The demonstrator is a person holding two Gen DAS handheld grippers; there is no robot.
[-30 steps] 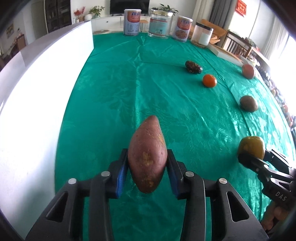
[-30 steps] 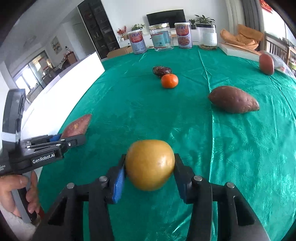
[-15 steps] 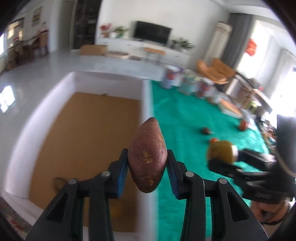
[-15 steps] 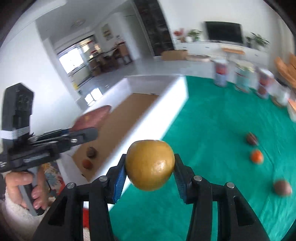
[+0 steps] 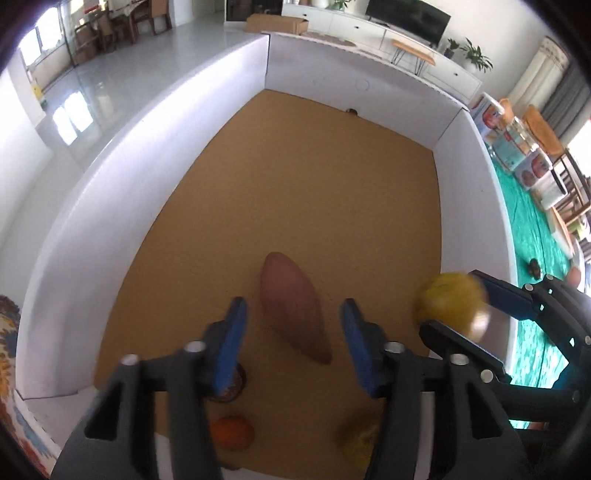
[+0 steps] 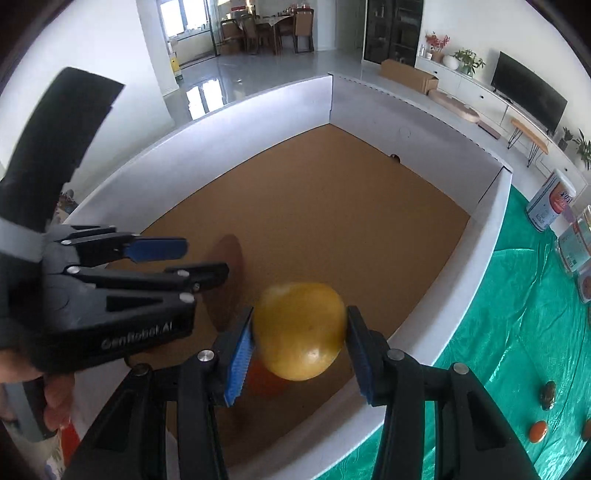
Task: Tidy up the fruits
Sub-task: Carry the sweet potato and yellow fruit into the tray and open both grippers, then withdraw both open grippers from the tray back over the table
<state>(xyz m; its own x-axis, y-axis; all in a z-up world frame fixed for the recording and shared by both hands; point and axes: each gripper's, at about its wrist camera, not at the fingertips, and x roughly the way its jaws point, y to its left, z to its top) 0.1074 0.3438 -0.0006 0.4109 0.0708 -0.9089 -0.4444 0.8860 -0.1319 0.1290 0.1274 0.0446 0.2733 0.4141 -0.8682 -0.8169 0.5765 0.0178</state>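
Daylit interior, bright overall. Far windows (image 6: 192, 22) throw glare patches on the glossy floor (image 5: 74, 114). Fisheye distortion bends the white box walls (image 5: 85, 192); dark vignette at the corners. Motion blur softens the sweet potato (image 5: 291, 310), the yellow fruit (image 6: 299, 336) and the near fruits below; shadows soft

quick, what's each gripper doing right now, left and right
Left gripper: opening, fingers clear of the sweet potato, which is over the box.
Right gripper: closed on the yellow fruit.
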